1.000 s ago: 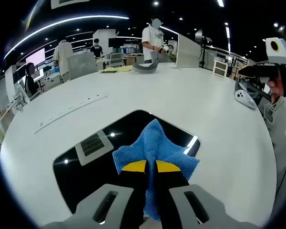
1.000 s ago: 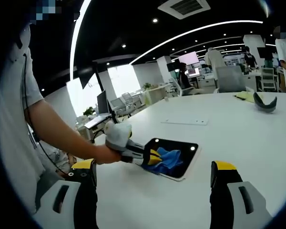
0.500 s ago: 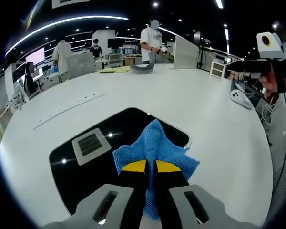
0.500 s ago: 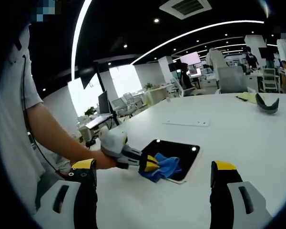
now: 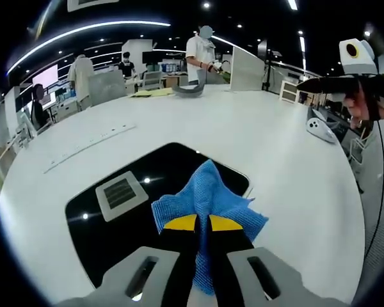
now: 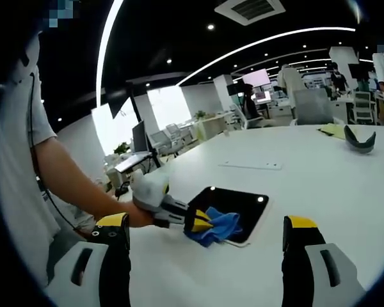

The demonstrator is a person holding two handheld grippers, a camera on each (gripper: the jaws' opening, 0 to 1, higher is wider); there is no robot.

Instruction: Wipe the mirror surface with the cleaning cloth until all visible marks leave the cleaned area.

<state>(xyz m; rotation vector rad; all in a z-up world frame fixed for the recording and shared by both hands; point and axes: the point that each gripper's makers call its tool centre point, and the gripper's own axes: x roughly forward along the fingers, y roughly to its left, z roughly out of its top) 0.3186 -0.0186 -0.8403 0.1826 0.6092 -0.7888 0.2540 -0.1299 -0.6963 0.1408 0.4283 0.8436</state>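
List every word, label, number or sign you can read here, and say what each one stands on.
None can be read.
The wall screen shows a bright picture, too blurred for text.
The yellow sheet on the far table is too small to read.
The cleaning cloth, the mirror and the left gripper bear no visible lettering.

Bright, even indoor light from ceiling strips and spotlights against a dark ceiling, small glints reflected in the mirror [image 5: 147, 192], soft shadows on the white table [image 5: 275, 147], strong fisheye bending at edges, distant background slightly soft.
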